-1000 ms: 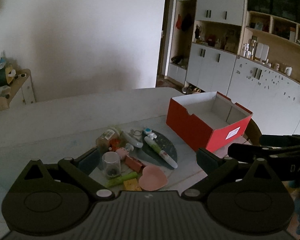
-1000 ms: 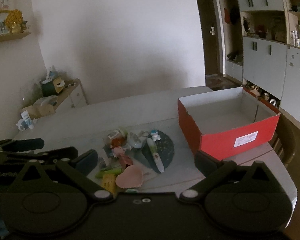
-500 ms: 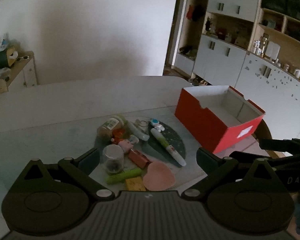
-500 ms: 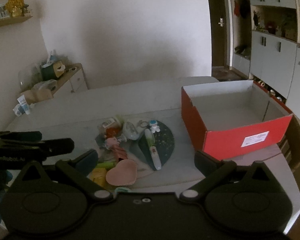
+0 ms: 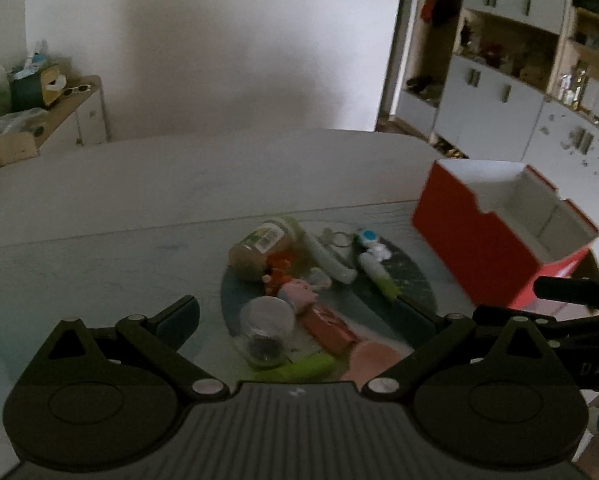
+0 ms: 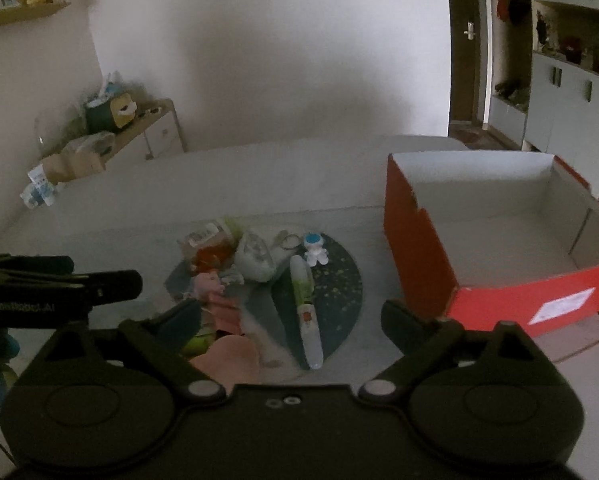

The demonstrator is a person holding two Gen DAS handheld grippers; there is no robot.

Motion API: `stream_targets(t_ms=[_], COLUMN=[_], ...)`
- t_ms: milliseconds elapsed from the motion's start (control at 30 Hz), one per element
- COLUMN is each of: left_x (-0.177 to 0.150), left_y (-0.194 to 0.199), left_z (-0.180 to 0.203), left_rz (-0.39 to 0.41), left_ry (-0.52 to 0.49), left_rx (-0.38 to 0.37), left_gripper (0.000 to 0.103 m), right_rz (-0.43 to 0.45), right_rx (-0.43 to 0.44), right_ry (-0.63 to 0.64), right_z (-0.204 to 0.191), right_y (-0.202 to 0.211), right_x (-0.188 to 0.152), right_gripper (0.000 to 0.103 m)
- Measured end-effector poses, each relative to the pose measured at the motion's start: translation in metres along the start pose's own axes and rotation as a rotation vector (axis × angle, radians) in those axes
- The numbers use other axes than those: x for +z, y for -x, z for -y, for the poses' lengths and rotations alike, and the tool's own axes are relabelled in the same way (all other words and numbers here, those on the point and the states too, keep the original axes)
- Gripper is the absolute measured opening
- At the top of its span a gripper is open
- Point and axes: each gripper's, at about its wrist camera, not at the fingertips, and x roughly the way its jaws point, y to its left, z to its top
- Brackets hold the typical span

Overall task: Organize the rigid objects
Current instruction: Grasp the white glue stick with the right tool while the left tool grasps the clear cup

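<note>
A heap of small things lies on a dark round mat (image 6: 339, 280): a labelled jar (image 5: 259, 246), a clear round pot (image 5: 265, 332), a pink pig toy (image 5: 299, 292), a green-white pen (image 6: 305, 304), an astronaut figure (image 6: 315, 248) and a pink heart dish (image 6: 227, 354). An open red box (image 6: 423, 264) stands empty to the right of the mat. My left gripper (image 5: 299, 316) hangs open just above the heap's near side. My right gripper (image 6: 291, 314) hovers beside it, jaws wide and closing, with the pen and dish below them but nothing pressed.
The white table (image 5: 179, 184) stretches behind the heap. A low sideboard (image 6: 139, 128) with clutter stands at the far left wall. White cabinets (image 5: 499, 96) and a doorway line the right side. The table's edge runs just right of the red box.
Both grippers have come forward and down toward the heap, which now looks larger and closer. The right jaws stand slightly narrower than before.
</note>
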Motion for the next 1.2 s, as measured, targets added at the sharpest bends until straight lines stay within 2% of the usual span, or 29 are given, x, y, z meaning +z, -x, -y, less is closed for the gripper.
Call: stream_targets(t_ms=[133, 200, 333, 400, 633, 700, 800, 967, 1067, 1100, 1200], left_x=[-0.002, -0.004, -0.009, -0.012, -0.017, -0.017, -0.017, -0.017, -0.020, -0.022, -0.025], left_y=[-0.023, -0.033, -0.051, -0.060, -0.070, -0.070, -0.065, -0.055, -0.061, -0.062, -0.069], left_z=[0.000, -0.001, -0.003, -0.005, -0.009, -0.010, -0.013, -0.017, -0.015, -0.016, -0.018], left_rz=[-0.013, -0.025, -0.044, -0.057, -0.054, -0.052, -0.050, -0.033, -0.055, -0.063, -0.083], left_ry=[-0.007, 0.003, 0.001, 0.012, 0.038, 0.052, 0.086, 0.106, 0.083, 0.087, 0.084], left_rx=[0.040, 0.052, 0.096, 0.112, 0.103, 0.084, 0.077, 0.087, 0.103, 0.111, 0.123], left_gripper=[0.103, 0.103, 0.103, 0.102, 0.101, 0.094, 0.088, 0.085, 0.068, 0.065, 0.065], right_rz=[-0.032, -0.049, -0.086, -0.110, -0.172, -0.180, -0.185, -0.182, -0.184, -0.184, -0.191], right_rx=[0.007, 0.000, 0.002, -0.003, 0.001, 0.005, 0.011, 0.017, 0.018, 0.015, 0.013], right_ry=[0.016, 0.026, 0.048, 0.070, 0.098, 0.111, 0.119, 0.130, 0.139, 0.145, 0.157], right_z=[0.006, 0.009, 0.013, 0.014, 0.020, 0.021, 0.021, 0.020, 0.018, 0.017, 0.016], right_y=[-0.026, -0.040, -0.065, -0.077, -0.110, -0.114, -0.117, -0.119, -0.123, -0.124, -0.127], right_x=[0.003, 0.006, 0.008, 0.007, 0.005, 0.004, 0.005, 0.007, 0.008, 0.008, 0.007], right_gripper=[0.090, 0.083, 0.079, 0.073, 0.058, 0.053, 0.052, 0.051, 0.049, 0.048, 0.045])
